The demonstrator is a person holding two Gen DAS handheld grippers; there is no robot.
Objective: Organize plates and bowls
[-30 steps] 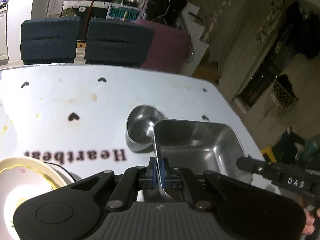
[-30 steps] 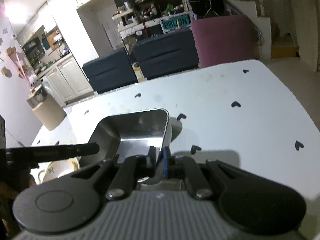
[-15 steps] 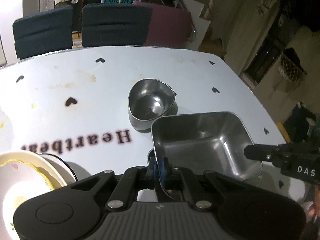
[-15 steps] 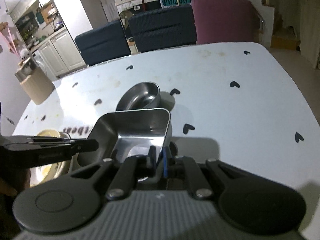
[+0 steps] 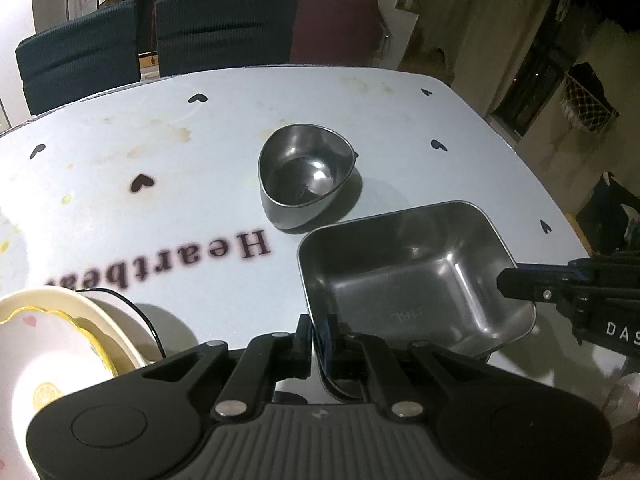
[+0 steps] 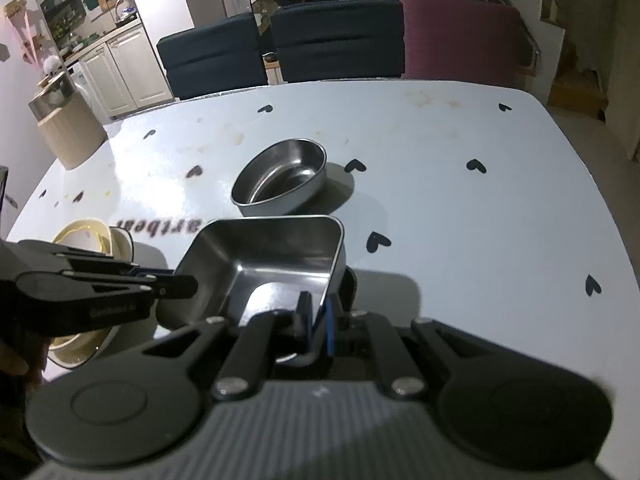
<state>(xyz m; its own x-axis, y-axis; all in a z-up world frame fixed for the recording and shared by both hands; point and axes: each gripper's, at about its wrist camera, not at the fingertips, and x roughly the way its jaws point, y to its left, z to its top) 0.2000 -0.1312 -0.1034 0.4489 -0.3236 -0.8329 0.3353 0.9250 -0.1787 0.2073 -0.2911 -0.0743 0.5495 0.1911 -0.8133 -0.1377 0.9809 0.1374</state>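
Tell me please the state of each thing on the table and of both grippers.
Square steel tray: empty, upright, gripped at two opposite rims.
Rounded steel bowl: empty, upright, standing free on the table.
Cream plates and bowls: stacked at the table's near edge.
Left gripper: shut on the tray's rim.
Right gripper: shut on the opposite rim.

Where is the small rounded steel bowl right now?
In both wrist views the small rounded steel bowl sits mid-table, just beyond the square steel tray held between both tools.
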